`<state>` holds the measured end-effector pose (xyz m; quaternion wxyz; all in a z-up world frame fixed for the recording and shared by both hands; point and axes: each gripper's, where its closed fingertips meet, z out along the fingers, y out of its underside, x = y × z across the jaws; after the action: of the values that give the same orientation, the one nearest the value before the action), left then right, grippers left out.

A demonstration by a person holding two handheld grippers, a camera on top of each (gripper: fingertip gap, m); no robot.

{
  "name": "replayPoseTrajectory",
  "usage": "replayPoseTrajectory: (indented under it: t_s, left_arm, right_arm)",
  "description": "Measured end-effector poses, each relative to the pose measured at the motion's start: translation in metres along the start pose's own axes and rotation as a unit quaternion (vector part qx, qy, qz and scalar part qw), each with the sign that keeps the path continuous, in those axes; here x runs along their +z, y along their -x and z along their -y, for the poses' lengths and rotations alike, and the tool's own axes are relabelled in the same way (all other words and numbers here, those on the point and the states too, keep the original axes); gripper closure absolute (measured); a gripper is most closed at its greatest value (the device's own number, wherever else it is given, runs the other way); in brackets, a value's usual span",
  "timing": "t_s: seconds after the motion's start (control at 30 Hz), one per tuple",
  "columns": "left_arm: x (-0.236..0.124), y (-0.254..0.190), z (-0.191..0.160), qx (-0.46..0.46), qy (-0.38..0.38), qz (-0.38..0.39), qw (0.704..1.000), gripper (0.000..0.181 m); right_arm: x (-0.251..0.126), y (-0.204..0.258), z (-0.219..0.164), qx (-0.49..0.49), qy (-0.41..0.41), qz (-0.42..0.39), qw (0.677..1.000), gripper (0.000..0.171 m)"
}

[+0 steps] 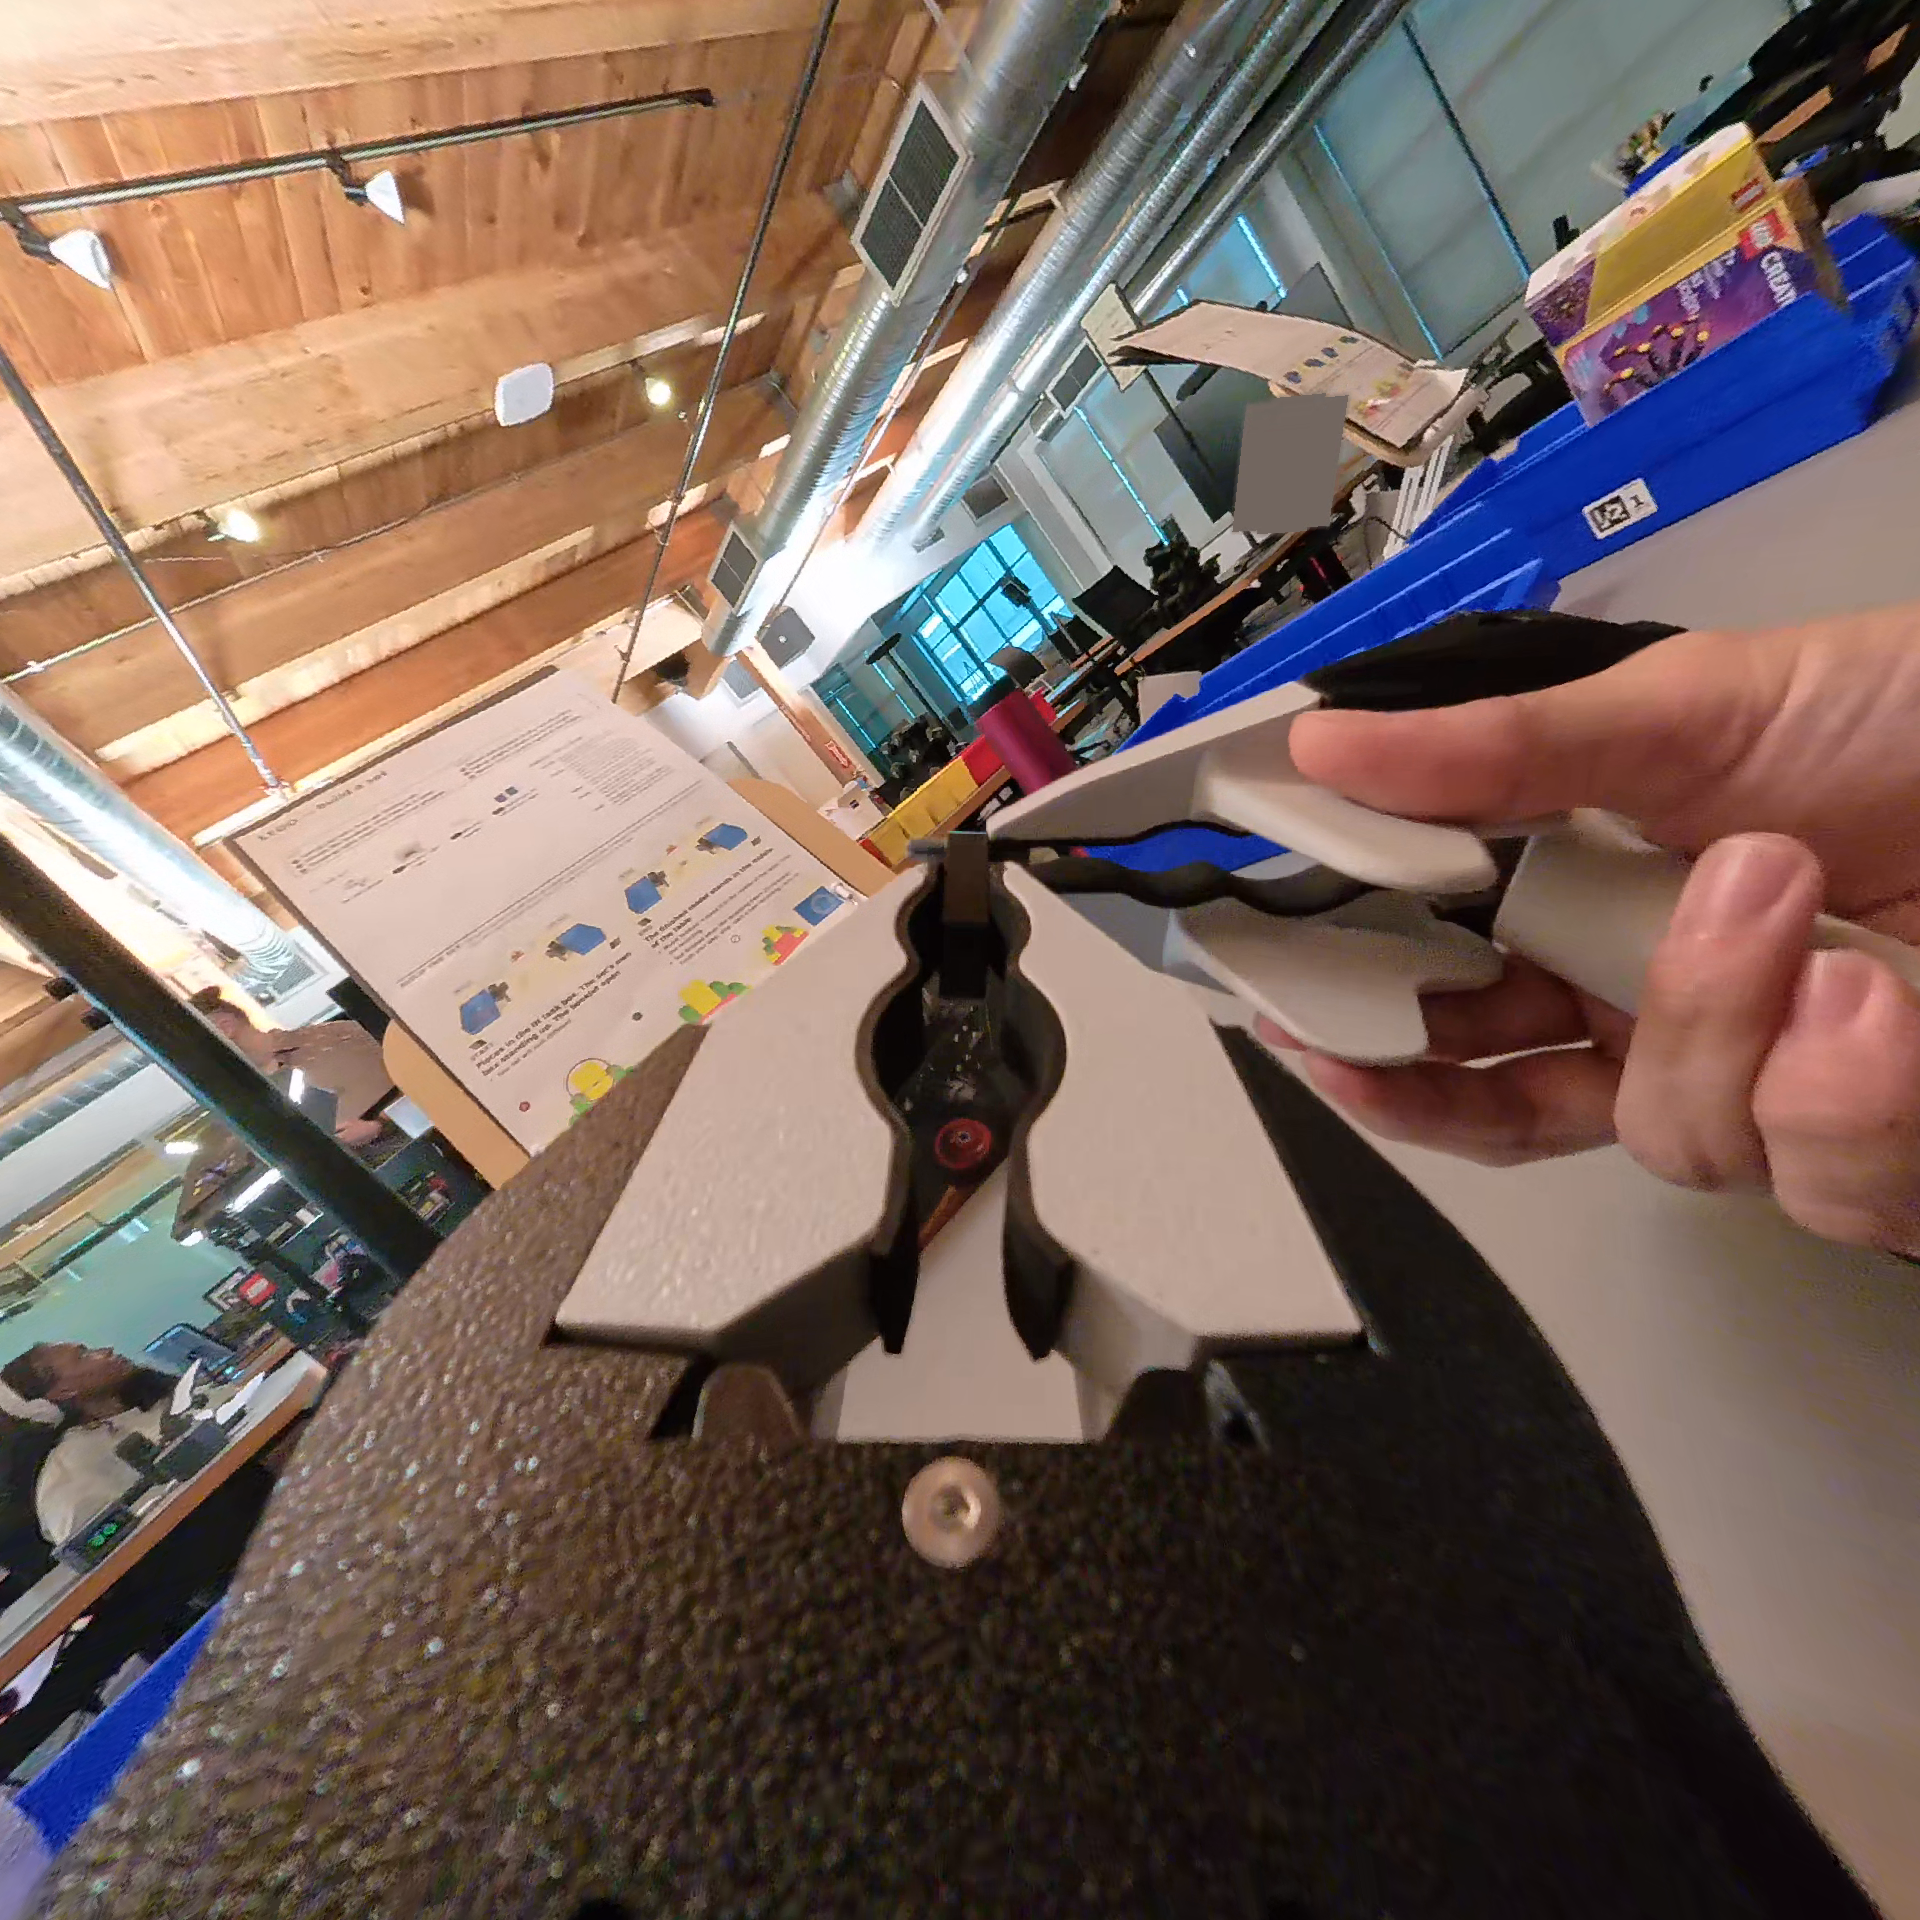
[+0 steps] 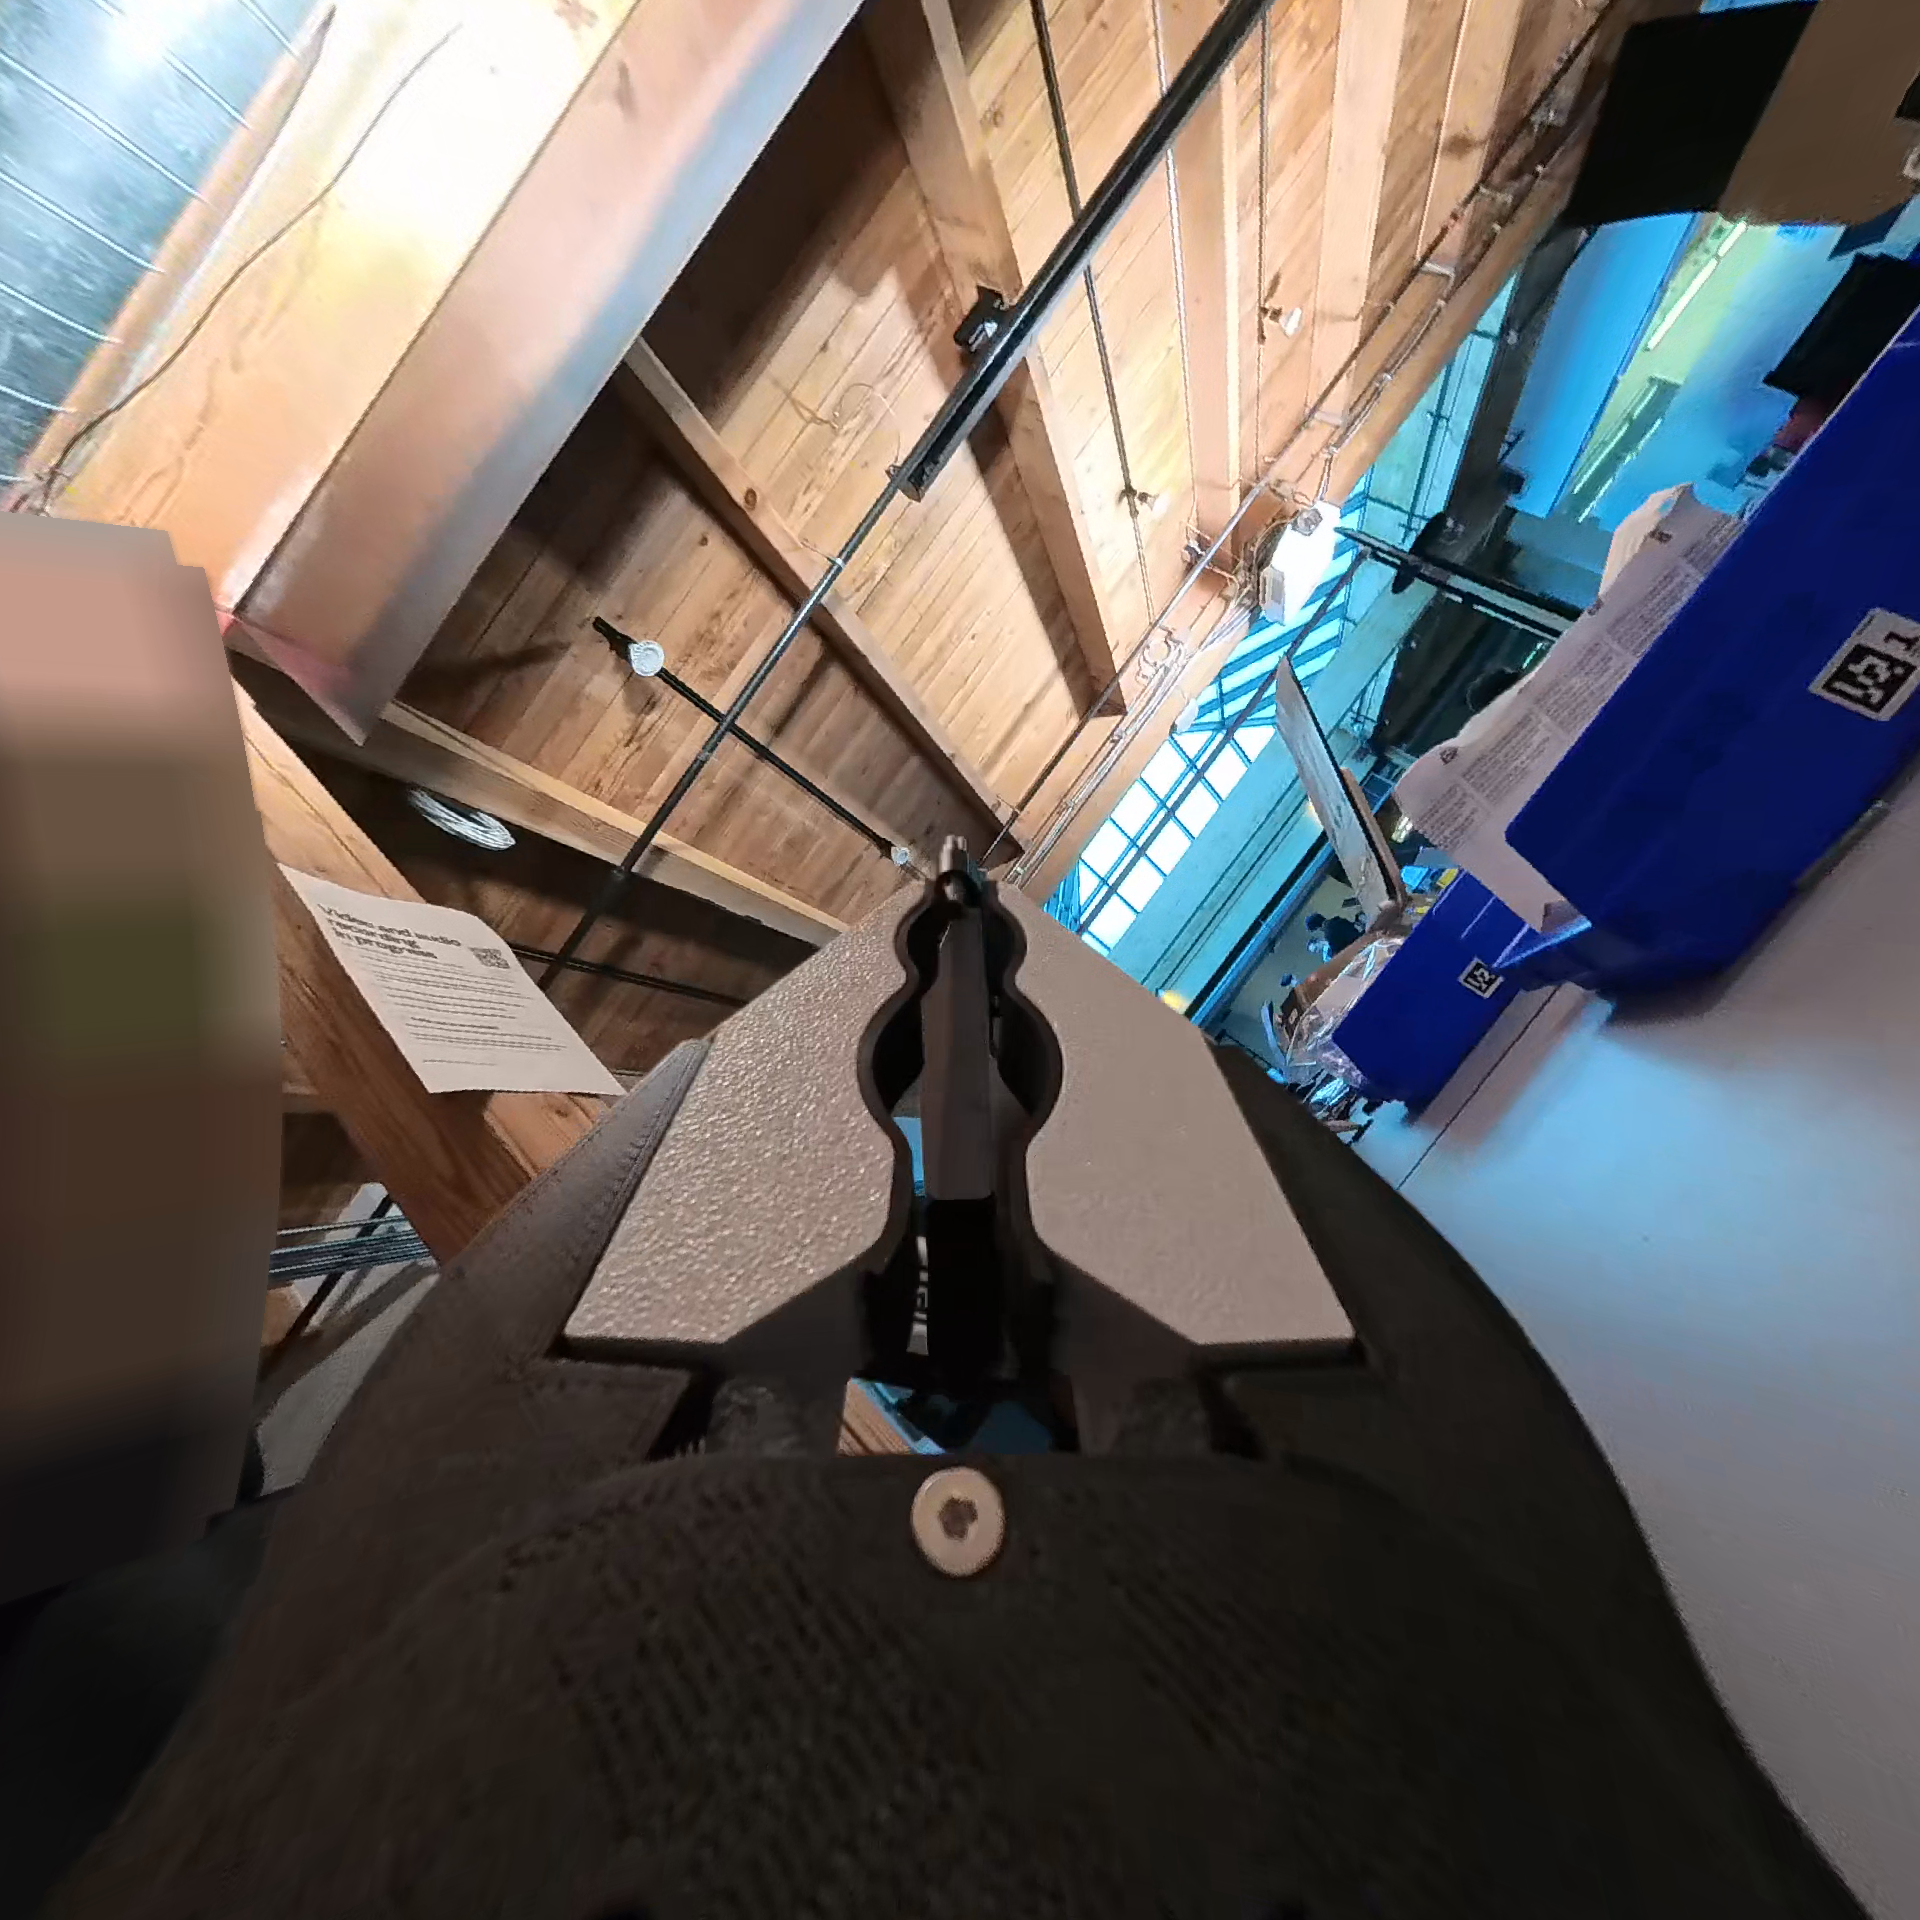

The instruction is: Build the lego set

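left wrist view is showing the left tool (image 1: 961, 883) squeezing a black lego piece (image 1: 964, 914); the right tool (image 2: 961, 883) is pinching a grey stick (image 2: 961, 1081). next, joining them.

Dark Lego assembly (image 1: 961, 1023) mostly hidden between left hand-held gripper (image 1: 964, 883) fingers; slim grey piece (image 2: 961, 1049) likewise; person's hand (image 1: 1704, 935) cropped right.

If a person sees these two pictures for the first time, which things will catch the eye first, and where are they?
In the left wrist view, the left gripper fills the middle, its jaws shut on a dark lego piece, and a bare hand at right holds the right gripper beside it. In the right wrist view, the right gripper's jaws clamp a grey rod-like piece against the wooden ceiling. Blue bins stand on the table at right.
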<state>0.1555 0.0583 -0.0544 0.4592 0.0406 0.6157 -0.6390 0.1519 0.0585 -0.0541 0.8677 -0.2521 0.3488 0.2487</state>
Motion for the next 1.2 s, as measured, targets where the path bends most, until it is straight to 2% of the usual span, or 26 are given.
replayPoseTrajectory:
  t_s: [0.03, 0.27, 0.5, 0.63, 0.87, 0.93, 1.03, 1.2]
  left_arm:
    - [0.001, 0.0, 0.0, -0.004, -0.001, 0.001, 1.0, 0.176]
    - [0.004, -0.005, -0.015, -0.022, 0.028, -0.002, 0.999, 0.176]
    - [0.005, -0.006, -0.021, -0.003, 0.056, 0.016, 0.998, 0.177]
    - [0.004, -0.006, -0.024, -0.022, 0.057, -0.002, 0.998, 0.176]
    - [0.002, -0.007, -0.027, -0.04, 0.043, -0.019, 0.998, 0.176]
    - [0.003, -0.009, -0.026, -0.016, 0.049, -0.023, 0.998, 0.176]
    - [0.003, -0.013, -0.034, 0.071, 0.094, -0.025, 0.993, 0.176]
    - [0.005, -0.005, -0.027, 0.036, 0.1, 0.018, 0.994, 0.175]
  right_arm:
    - [0.0, 0.0, 0.001, -0.002, -0.001, 0.0, 1.0, 0.165]
    - [-0.007, -0.014, 0.004, -0.069, -0.006, -0.046, 0.997, 0.167]
    - [-0.008, -0.017, 0.006, -0.029, -0.034, -0.039, 0.998, 0.168]
    - [-0.01, -0.022, 0.007, 0.004, -0.038, -0.031, 0.999, 0.168]
    - [-0.008, -0.024, 0.003, -0.01, -0.02, -0.037, 0.999, 0.168]
    - [-0.009, -0.024, 0.004, -0.024, -0.024, -0.036, 0.999, 0.168]
    - [-0.016, -0.032, 0.005, -0.017, -0.035, -0.035, 0.999, 0.168]
    - [-0.01, -0.024, 0.007, -0.022, -0.036, -0.018, 0.999, 0.167]
